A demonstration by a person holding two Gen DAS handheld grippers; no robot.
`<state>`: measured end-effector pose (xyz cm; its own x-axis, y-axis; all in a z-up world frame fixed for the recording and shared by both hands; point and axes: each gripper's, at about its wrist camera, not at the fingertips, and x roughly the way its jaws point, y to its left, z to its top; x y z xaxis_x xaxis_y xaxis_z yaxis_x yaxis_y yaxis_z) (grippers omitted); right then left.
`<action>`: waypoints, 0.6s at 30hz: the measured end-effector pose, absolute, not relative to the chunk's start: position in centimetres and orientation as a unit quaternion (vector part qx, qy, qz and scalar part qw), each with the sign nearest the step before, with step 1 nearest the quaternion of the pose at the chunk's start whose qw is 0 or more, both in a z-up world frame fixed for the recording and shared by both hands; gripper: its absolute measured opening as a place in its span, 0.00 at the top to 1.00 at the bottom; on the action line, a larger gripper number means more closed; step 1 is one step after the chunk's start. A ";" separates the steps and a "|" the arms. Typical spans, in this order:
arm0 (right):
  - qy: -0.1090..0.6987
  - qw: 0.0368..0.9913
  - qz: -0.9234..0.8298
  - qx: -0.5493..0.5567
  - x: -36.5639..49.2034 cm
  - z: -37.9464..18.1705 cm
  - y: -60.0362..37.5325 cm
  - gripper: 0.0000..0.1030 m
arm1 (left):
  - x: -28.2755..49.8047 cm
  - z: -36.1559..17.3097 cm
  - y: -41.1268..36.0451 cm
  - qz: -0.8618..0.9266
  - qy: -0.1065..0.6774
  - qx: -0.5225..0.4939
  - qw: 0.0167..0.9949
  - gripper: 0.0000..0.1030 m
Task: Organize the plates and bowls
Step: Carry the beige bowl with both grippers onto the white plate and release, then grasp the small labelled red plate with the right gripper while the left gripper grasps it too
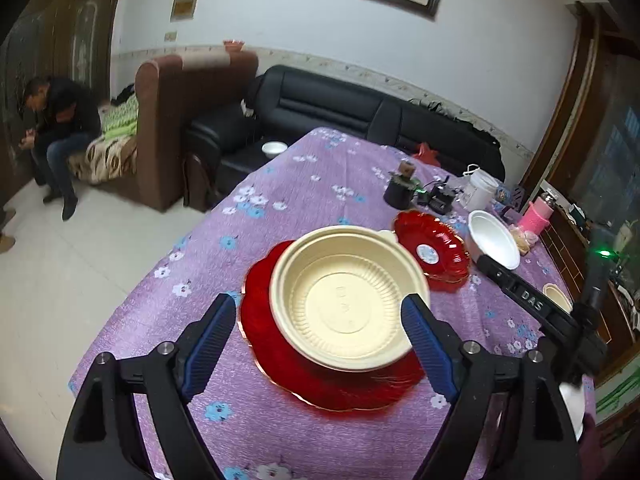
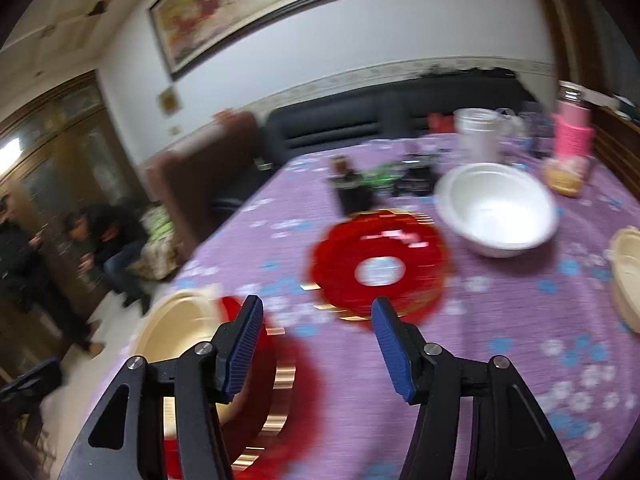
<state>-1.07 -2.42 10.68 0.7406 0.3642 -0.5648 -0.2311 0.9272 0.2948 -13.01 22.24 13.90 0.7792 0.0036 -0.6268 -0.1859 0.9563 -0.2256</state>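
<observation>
- We see the cream bowl (image 1: 347, 297) sitting mouth-up, slightly tilted, on a red plate (image 1: 280, 364).
- Our left gripper (image 1: 320, 320) and right gripper (image 2: 316, 320) gape, holding nothing.

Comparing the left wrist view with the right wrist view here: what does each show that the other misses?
Only the left wrist view shows the right gripper's arm and a white bowl on the sofa. Only the right wrist view shows a second person standing at the left edge. Both show the cream bowl on a red plate, the second red plate and the white bowl.
</observation>
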 end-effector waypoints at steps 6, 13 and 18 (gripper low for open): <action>0.398 0.900 0.110 0.142 3.6 7.4 -7.9 0.40 | -12.6 13.4 19.9 0.017 0.339 -0.138 0.930 0.18; 0.463 0.853 0.109 0.217 10.3 3.8 -7.6 0.55 | -12.5 13.2 19.2 0.014 0.349 -0.129 0.928 0.18; 0.486 0.821 0.106 0.280 12.2 1.9 -7.9 0.87 | -12.8 13.0 19.4 0.017 0.352 -0.129 0.927 0.18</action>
<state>12.20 -7.88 1.87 0.5056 0.4465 -0.7383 0.0975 0.8206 0.5631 -12.79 19.44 13.04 0.7513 -0.0596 -0.6573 -0.1222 0.9661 -0.2273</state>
